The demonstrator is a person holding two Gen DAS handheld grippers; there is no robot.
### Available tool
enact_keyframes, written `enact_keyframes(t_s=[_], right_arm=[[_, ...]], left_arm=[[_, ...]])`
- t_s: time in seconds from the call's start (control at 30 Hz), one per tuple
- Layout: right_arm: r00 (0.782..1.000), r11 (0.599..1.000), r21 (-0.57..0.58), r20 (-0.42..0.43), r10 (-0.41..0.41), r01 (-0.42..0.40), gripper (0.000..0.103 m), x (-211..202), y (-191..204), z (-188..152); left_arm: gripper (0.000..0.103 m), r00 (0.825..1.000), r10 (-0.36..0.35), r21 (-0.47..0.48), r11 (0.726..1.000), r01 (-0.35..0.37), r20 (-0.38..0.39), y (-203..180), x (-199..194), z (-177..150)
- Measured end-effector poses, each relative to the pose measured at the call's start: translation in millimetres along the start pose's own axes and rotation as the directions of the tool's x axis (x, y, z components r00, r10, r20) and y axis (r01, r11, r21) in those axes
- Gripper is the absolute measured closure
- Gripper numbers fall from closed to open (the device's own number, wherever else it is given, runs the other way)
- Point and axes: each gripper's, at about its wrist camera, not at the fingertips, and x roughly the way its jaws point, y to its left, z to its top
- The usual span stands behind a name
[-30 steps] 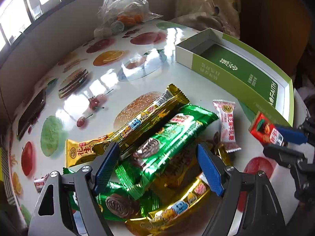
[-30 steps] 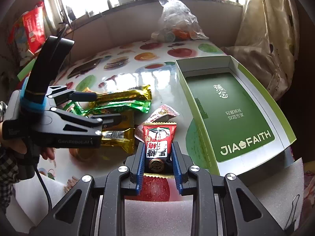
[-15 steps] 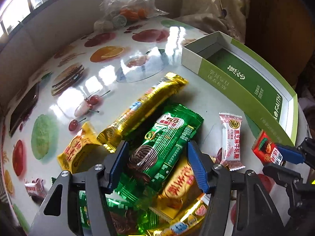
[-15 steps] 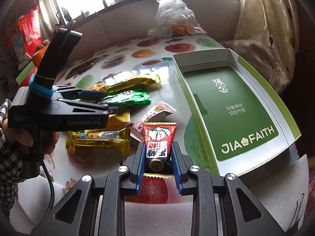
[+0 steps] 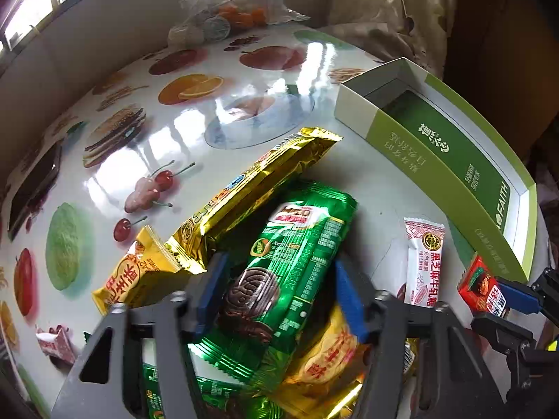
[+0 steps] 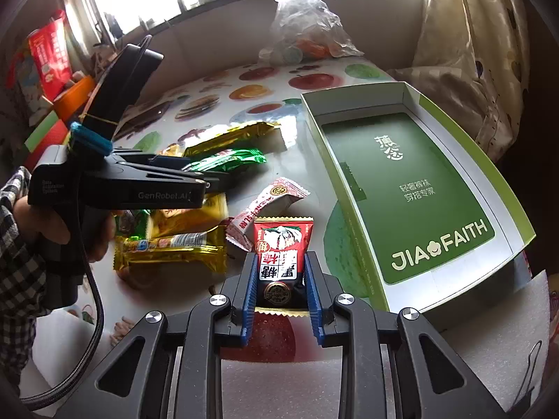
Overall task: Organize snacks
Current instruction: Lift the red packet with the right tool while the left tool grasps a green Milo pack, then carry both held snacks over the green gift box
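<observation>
My left gripper (image 5: pixel 279 289) is closed around a green biscuit packet (image 5: pixel 293 258) that lies on top of the snack pile; its pads press the packet's sides. A long gold packet (image 5: pixel 251 188) and a yellow packet (image 5: pixel 132 276) lie beside it. My right gripper (image 6: pixel 281 279) is shut on a small red snack packet (image 6: pixel 281 244) and holds it just left of the open green box (image 6: pixel 412 188). The same red packet (image 5: pixel 480 288) and box (image 5: pixel 436 164) show at the right in the left wrist view. A white candy packet (image 5: pixel 422 258) lies between the pile and the box.
A clear plastic bag (image 6: pixel 307 31) with fruit sits at the table's far edge. The fruit-print tablecloth (image 5: pixel 195 115) shines with glare. A small pink candy (image 5: pixel 56 344) lies at the left. Beige cloth (image 6: pixel 468 56) hangs behind the box. White foam (image 6: pixel 279 384) lies under my right gripper.
My left gripper has moved forward and down over the green packet and its jaws have narrowed onto it. The right gripper has held still with the red packet.
</observation>
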Motion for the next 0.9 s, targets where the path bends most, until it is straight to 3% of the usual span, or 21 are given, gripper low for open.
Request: enact_keyframes(t_s=[0.23,0.9], right_arm=[[1.0,1.0,0.009,-0.005,0.002,-0.002,0.078,2,-2,-1],[0.999,1.0,-0.02,0.051,-0.009,0.01,0.078,-17,9,4]], left_arm=[[0.064,1.0,0.008,-0.001,1.0,-0.008,0.011,0,0,1],[0.065,0.995,0.008,-0.048,0.999,-0.003,0.104,-3,-55,-14]])
